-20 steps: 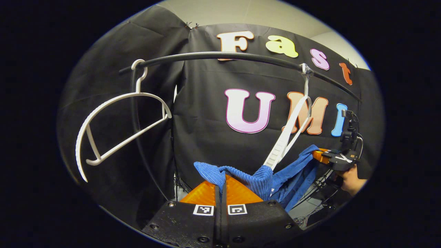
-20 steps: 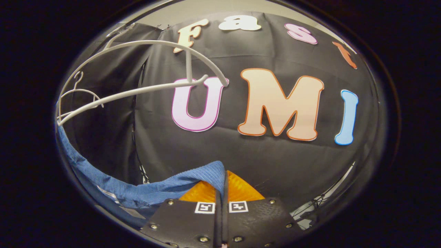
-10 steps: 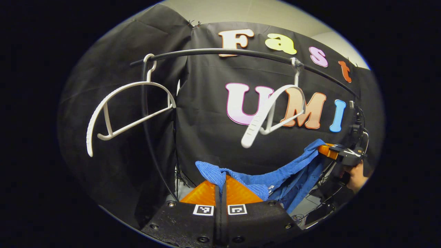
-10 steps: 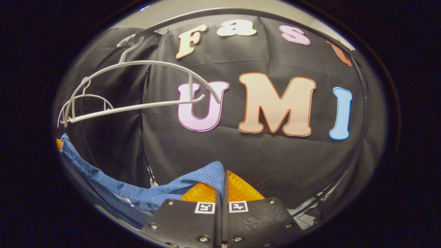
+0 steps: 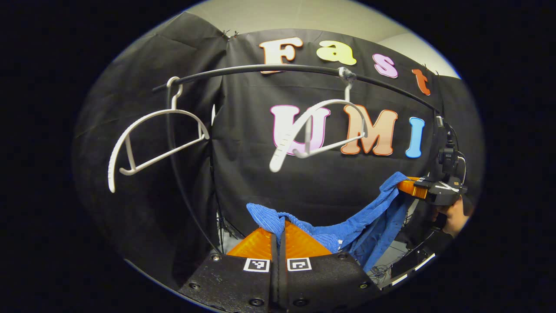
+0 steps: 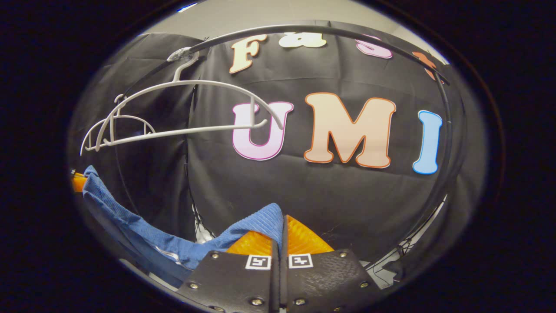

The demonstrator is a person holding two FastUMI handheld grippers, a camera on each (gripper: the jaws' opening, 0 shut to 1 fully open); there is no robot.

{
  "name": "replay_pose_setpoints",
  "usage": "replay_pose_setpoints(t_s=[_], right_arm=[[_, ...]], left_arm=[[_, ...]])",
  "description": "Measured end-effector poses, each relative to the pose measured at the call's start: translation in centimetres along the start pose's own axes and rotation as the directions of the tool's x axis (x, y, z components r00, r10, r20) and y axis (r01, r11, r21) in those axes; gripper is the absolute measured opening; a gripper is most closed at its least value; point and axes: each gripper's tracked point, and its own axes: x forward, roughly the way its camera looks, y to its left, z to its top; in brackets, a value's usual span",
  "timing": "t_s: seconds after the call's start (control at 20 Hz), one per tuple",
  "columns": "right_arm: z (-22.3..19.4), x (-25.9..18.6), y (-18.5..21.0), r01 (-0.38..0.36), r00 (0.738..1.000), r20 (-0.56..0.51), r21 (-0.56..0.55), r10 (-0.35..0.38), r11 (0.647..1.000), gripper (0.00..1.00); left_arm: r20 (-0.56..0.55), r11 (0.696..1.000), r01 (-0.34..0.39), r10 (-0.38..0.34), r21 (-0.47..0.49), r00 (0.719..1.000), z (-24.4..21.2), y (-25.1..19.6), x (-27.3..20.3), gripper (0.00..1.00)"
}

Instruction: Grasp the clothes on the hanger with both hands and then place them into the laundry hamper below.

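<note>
Hanging slack between two grippers, the blue garment [image 5: 360, 217] sags in a shallow curve below the rail [image 5: 278, 68]; the left gripper [image 5: 278, 228] is clenched on one bunched end, and the right gripper [image 6: 278, 226] pinches the other, its fingers closed on a fold of ribbed cloth; in the left gripper view the right gripper appears at the far right, a hand [image 5: 451, 215] wrapped round its handle. Two white hangers [image 5: 156, 139] dangle bare from the rail — the garment is clear of both. The hamper lies somewhere below. The cloth looks soft, light and limp; it will drape and swing rather than hold shape, and a thin pinch may creep loose — the bunched ends, where several layers stack, seem the surest hold; lowering both ends together should keep it from sliding to one side.
</note>
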Motion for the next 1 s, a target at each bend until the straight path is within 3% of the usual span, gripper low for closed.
replay_pose_setpoints(t_s=[0.55, 1.0], right_arm=[[1.8, -2.0, 0.1, -0.018, 1.0, -0.014, 0.059, 0.019, 0.998, 0.03], [4.5, -1.8, -0.8, 0.006, 1.0, 0.005, 0.126, -0.006, 0.992, 0.01]], left_arm=[[-0.002, 0.981, 0.192, -0.192, 0.018, 0.981, 1.2, -9.2, 4.0, 0.01], [0.031, 0.961, 0.273, -0.275, 0.05, 0.961, 4.3, -13.7, 7.6, 0.0]])
